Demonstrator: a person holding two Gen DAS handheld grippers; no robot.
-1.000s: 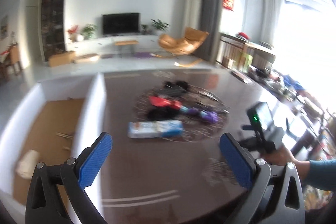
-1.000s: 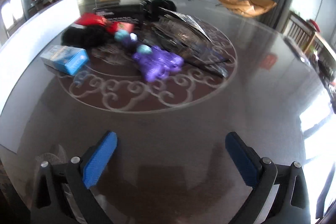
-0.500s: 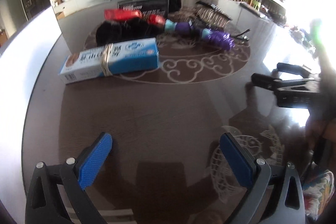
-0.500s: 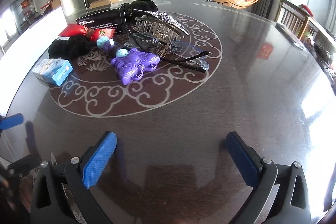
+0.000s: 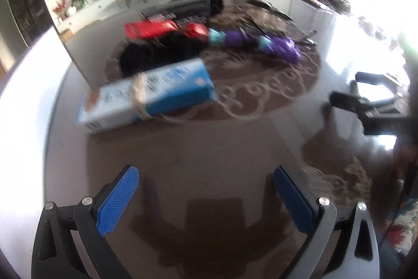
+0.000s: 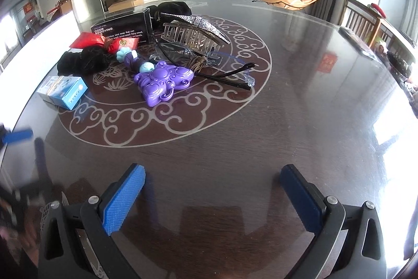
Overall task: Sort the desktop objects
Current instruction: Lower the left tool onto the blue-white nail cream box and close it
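A pile of small objects lies on the round dark table (image 6: 300,106). A blue toothpaste box (image 5: 146,96) (image 6: 64,90) sits nearest the left side. Behind it lie a black fluffy item (image 5: 159,52) (image 6: 83,62), a red pouch (image 5: 149,29) (image 6: 104,41), a black box (image 5: 180,13) (image 6: 122,28), a purple toy (image 5: 282,50) (image 6: 162,81), a glittery hair claw (image 6: 196,33) and clear glasses (image 6: 224,69). My left gripper (image 5: 206,198) is open and empty, short of the toothpaste box. My right gripper (image 6: 213,194) is open and empty, well short of the purple toy.
A white wall of a box (image 5: 28,106) runs along the table's left edge. The other gripper (image 5: 376,109) shows at the right of the left wrist view. Chairs (image 6: 363,22) stand past the far right rim. A living room lies beyond.
My left gripper has swung down from looking across the room and moved closer to the toothpaste box. My right gripper has pulled back slightly from the pile. Both stayed open.
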